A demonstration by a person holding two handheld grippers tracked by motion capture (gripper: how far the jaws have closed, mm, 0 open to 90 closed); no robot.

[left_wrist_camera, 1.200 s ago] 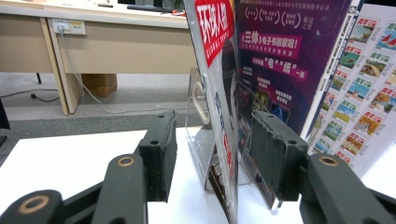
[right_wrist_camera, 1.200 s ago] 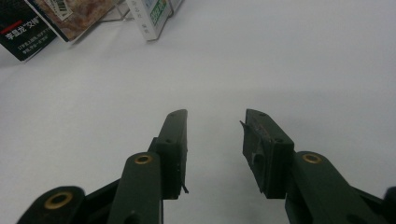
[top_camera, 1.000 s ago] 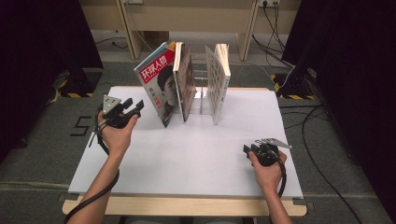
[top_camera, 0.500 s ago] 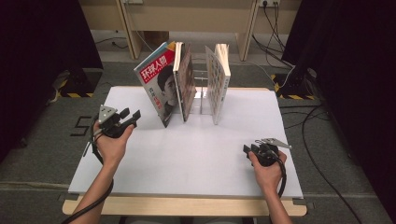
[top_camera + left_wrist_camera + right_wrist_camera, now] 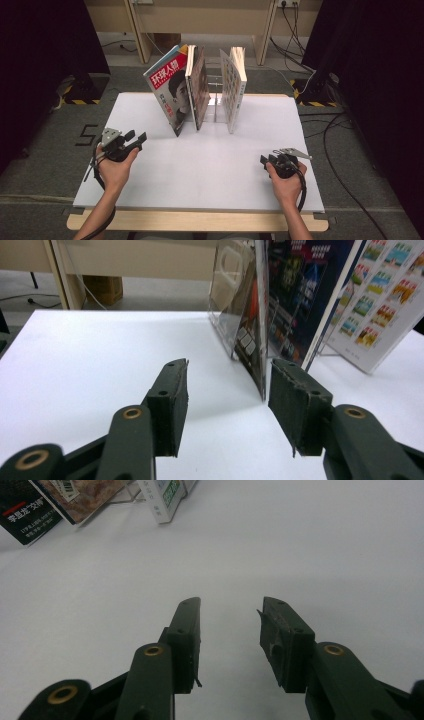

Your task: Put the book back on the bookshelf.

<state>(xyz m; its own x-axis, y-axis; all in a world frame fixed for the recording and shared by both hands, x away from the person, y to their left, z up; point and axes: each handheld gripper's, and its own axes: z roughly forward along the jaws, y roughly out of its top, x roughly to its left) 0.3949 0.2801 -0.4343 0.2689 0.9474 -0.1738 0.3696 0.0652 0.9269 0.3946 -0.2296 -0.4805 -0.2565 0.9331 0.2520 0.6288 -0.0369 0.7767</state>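
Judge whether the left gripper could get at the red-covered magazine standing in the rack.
Probably yes: the left gripper is open, and bare table lies between it and the magazine.

Glossy paper magazines point(image 5: 174, 90) stand in a clear plastic rack point(image 5: 227, 287) on a matt white table point(image 5: 210, 160).

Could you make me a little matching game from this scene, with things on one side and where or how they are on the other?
Things:
1. red-topped magazine
2. checkered-cover book
3. left gripper
4. right gripper

Places or states:
A. at the right end of the standing row
B. open, near the table's right front, far from the books
C. leaning at the left end of the standing row
D. open, pointing toward the leaning magazine

Pairs: 1-C, 2-A, 3-D, 4-B
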